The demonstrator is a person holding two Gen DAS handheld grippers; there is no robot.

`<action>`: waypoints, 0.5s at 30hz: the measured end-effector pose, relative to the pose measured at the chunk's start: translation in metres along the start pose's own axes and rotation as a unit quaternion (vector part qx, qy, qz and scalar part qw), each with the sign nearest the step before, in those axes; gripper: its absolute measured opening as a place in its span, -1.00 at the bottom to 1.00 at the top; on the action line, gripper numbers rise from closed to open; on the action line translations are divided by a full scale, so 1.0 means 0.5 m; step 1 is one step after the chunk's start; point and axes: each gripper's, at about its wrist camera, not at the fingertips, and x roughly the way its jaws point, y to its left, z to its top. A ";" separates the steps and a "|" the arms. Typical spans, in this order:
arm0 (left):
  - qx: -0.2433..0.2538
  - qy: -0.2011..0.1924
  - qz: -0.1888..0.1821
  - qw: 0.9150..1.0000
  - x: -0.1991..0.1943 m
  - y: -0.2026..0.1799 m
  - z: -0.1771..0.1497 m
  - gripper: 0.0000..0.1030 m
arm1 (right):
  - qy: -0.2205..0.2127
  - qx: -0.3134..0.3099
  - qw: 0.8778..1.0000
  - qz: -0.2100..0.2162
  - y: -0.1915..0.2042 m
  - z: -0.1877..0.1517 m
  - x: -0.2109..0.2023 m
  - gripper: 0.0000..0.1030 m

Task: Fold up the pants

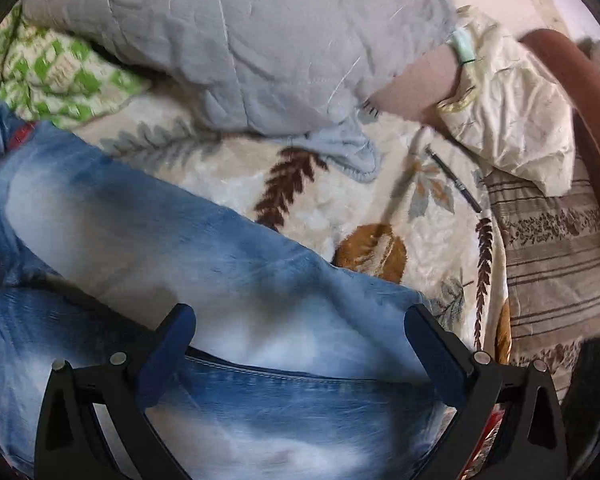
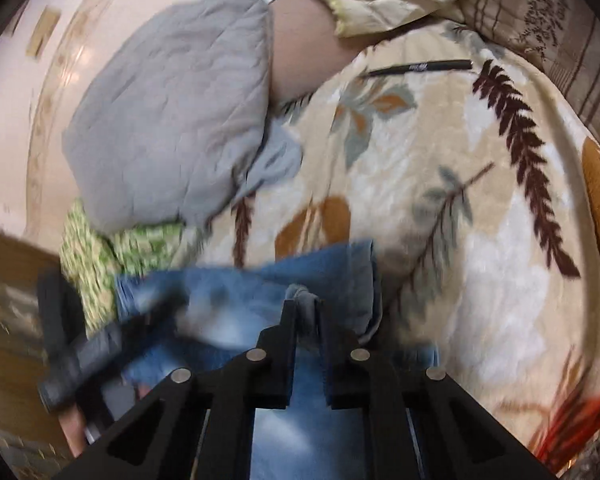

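The jeans lie spread across the leaf-patterned blanket, apparently mid-fold: the right gripper is clamped on a bunch of denim, and next must carry it over. The left gripper hovers low above the cloth, jaws wide, holding nothing.

A leaf-print blanket carries a grey quilt, a black pen and pillows.

Faded blue jeans, cream blanket with brown, orange and grey leaves, plain grey quilt, green-and-white checked cloth, beige striped pillow.
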 end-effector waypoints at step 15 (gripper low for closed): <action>-0.025 0.031 0.100 0.994 0.064 -0.020 -0.001 -0.55 | 0.034 -0.022 0.999 -0.014 -0.022 -0.057 0.008 -0.80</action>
